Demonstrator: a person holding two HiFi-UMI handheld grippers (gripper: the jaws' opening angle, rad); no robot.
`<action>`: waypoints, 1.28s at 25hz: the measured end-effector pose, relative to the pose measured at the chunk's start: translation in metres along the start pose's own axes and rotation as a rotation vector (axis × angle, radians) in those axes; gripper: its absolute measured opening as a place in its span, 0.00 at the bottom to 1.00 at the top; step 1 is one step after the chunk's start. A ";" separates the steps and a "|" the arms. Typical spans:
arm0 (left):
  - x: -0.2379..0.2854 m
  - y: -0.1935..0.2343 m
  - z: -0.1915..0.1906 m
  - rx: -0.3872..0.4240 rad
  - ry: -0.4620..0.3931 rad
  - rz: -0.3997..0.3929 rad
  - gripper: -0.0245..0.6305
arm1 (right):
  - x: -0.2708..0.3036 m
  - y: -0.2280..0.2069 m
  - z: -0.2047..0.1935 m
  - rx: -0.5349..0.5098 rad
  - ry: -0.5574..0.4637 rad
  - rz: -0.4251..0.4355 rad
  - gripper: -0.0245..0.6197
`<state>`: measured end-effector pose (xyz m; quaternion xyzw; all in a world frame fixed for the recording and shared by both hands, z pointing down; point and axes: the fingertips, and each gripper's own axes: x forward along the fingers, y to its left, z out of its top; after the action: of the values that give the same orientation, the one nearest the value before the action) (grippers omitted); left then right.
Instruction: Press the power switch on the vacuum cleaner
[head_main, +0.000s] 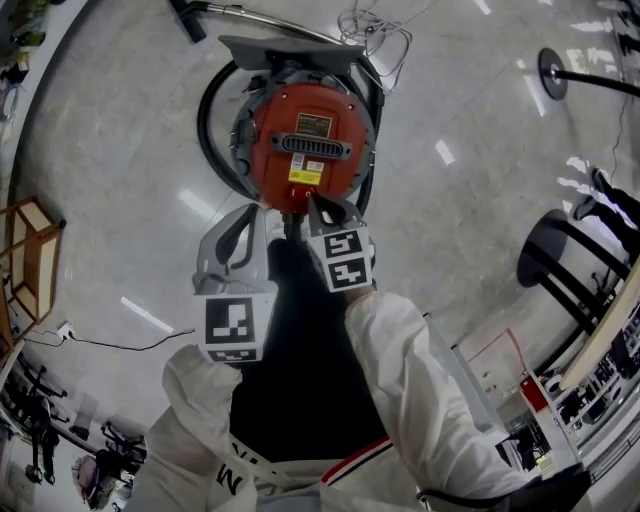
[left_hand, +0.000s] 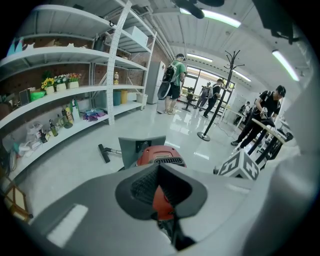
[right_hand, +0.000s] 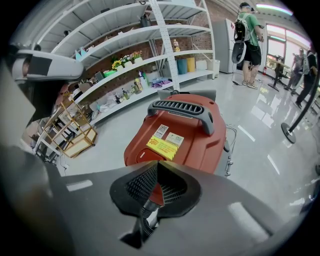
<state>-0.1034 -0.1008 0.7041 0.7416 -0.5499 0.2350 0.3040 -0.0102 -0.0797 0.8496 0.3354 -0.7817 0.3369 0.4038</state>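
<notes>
**Kid:** Looking for the vacuum cleaner (head_main: 305, 140), where is it?

**Helper:** It sits on the shiny floor (head_main: 120, 200), just in front of the person. It is red and round, with a black hose (head_main: 208, 125) curled round one side.

**Kid:** And the power switch?

**Helper:** I think it is the red oval button (right_hand: 140, 154) low on the near side, just beside the yellow sticker (right_hand: 161, 148). From above you cannot see it, because the right gripper (head_main: 318, 206) covers that spot.

**Kid:** Are that one's jaws pulled apart?

**Helper:** No, they are pinched together with nothing in them, like one poking finger. The tip is right by the button, at the near edge of the red body.

**Kid:** What about the left gripper (head_main: 257, 213)?

**Helper:** Its jaws are pinched together too, and empty. It waits just beside the other one, near the same edge.

**Kid:** So is the job done?

**Helper:** I cannot tell if the button is pushed in yet. The reaching looks finished, I think. The push itself, or at least letting go, is what is left
</notes>
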 end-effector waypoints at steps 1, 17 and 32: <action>0.000 0.000 0.000 0.000 0.002 0.000 0.04 | 0.001 -0.001 -0.001 0.002 0.004 -0.002 0.04; 0.004 0.002 -0.004 -0.007 0.009 0.001 0.04 | 0.002 -0.002 -0.004 -0.011 0.010 0.000 0.04; -0.009 0.001 0.015 0.024 -0.036 0.021 0.04 | -0.018 -0.009 0.023 -0.049 -0.024 -0.020 0.04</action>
<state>-0.1066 -0.1058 0.6872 0.7433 -0.5603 0.2314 0.2829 -0.0044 -0.0989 0.8264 0.3370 -0.7912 0.3096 0.4057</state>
